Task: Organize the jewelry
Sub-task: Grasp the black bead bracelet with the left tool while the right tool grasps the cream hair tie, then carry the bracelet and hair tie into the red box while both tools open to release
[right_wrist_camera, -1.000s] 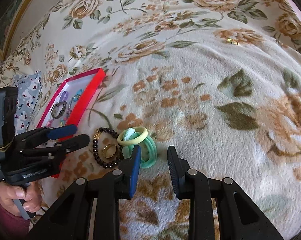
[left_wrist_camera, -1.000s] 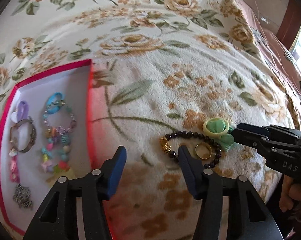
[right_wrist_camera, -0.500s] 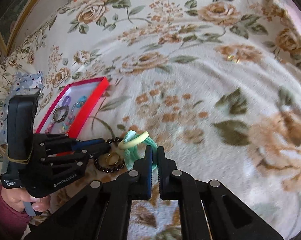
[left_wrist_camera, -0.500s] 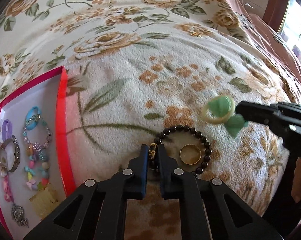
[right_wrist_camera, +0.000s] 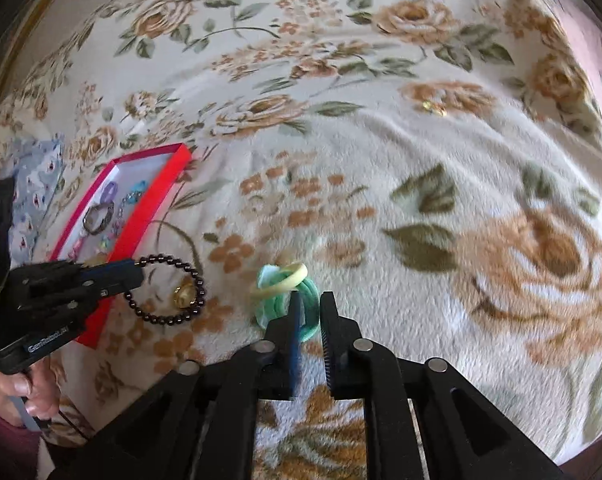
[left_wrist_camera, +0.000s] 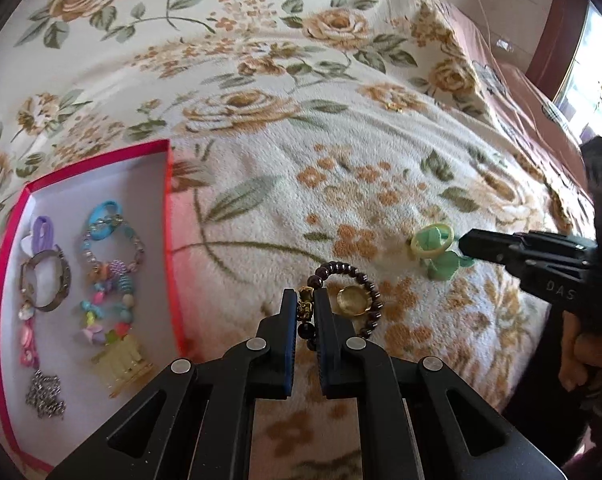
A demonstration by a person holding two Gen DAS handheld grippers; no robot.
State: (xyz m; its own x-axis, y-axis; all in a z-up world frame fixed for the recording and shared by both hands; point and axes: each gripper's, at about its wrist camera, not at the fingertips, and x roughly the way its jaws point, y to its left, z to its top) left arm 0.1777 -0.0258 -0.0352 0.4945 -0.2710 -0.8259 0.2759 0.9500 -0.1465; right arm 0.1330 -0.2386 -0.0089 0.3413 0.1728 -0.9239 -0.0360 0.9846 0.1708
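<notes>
Lower centre: left gripper (left_wrist_camera: 305, 312) pinches the light, floppy bead bracelet (left_wrist_camera: 347, 300) at its gold charm; right gripper (right_wrist_camera: 310, 312) jaws opening, apparently around soft hair ties (right_wrist_camera: 287, 294).

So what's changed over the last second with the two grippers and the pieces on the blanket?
The left gripper closed on the dark bead bracelet at its gold charm and is lifting it. The right gripper clamped the green hair ties; its jaws are opening now. The gold ring and red box stayed put.
</notes>
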